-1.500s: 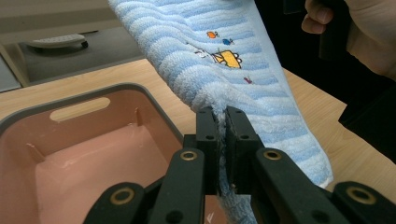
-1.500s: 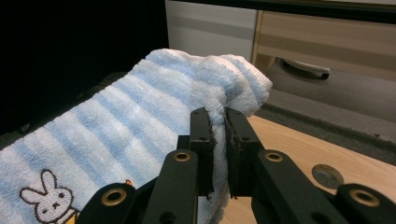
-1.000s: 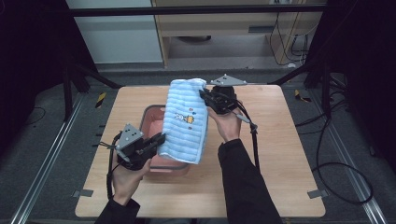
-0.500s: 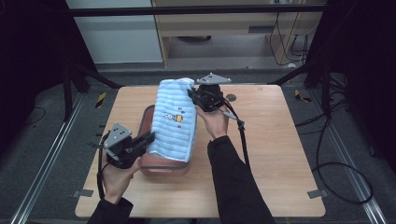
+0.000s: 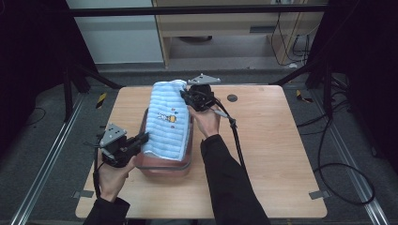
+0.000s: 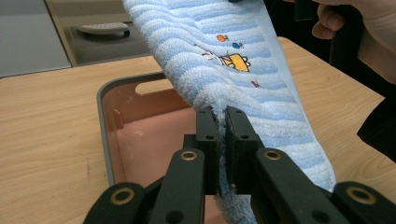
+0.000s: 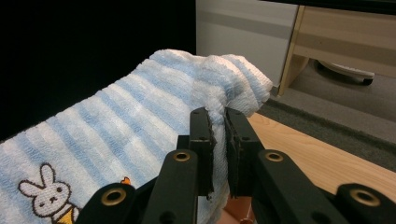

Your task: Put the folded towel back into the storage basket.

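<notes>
A blue-and-white striped towel (image 5: 167,119) with a small rabbit print hangs stretched in the air over a pink tray (image 5: 165,167) with a grey rim. My right gripper (image 5: 187,97) is shut on the towel's far edge, above the tray's back end. My left gripper (image 5: 142,138) is shut on the towel's near edge at the tray's left side. In the left gripper view the towel (image 6: 243,70) runs up from the jaws over the tray (image 6: 135,130). In the right gripper view the towel (image 7: 140,121) bunches at the closed jaws.
The wooden table (image 5: 281,140) has bare surface to the right and left of the tray. A small dark disc (image 5: 232,98) lies near the table's back edge. Cables trail from both grippers, and dark frame legs stand around the table.
Both grippers have moved left with the towel held between them. The tray has shifted left too, and the towel now hangs more lengthwise over it.
</notes>
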